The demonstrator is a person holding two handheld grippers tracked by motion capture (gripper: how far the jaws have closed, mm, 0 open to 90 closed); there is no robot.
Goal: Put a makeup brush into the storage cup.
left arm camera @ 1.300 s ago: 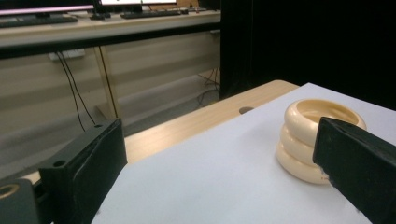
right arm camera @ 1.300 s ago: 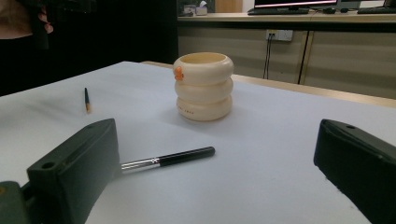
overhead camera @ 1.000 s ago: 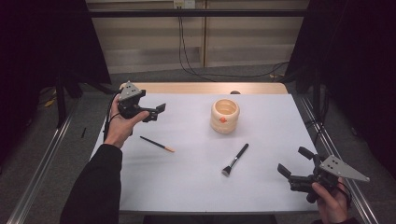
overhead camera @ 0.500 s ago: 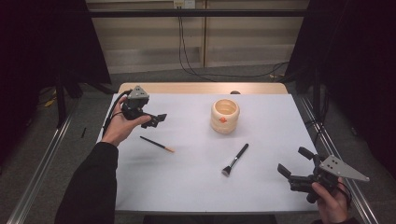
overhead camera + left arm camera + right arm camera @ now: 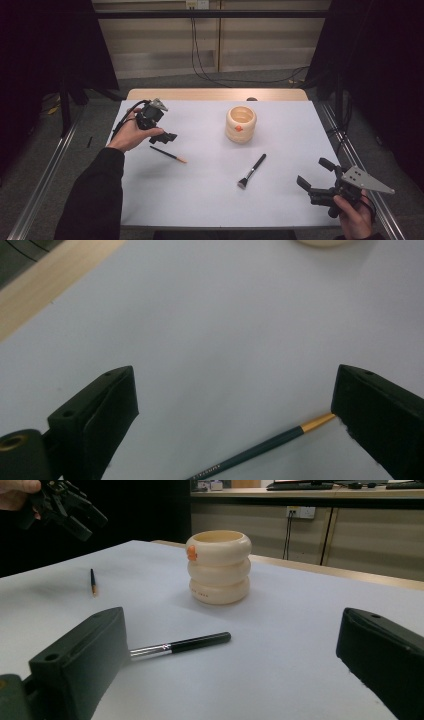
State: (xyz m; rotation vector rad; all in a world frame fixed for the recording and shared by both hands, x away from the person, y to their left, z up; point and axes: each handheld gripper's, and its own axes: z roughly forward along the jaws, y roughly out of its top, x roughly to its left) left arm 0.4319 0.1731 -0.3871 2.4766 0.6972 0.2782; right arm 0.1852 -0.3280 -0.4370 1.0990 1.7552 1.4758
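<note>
The left gripper (image 5: 166,137) hovers, fingers wide apart, just above the thin dark-green pencil with a gold tip (image 5: 168,154) lying on the white bench (image 5: 200,200). Best to lower squarely astride the shaft's middle before closing. The right gripper (image 5: 314,181) waits, fingers apart.

The left gripper (image 5: 169,137) was black, with a small grey three-cornered plate on top and a black cable looping from its rear. Its jaws were blocky, each bearing small round screw holes. The right gripper (image 5: 315,177) was black too, topped by a larger grey plate dotted with holes. The person wore a dark long sleeve (image 5: 92,195).
</note>
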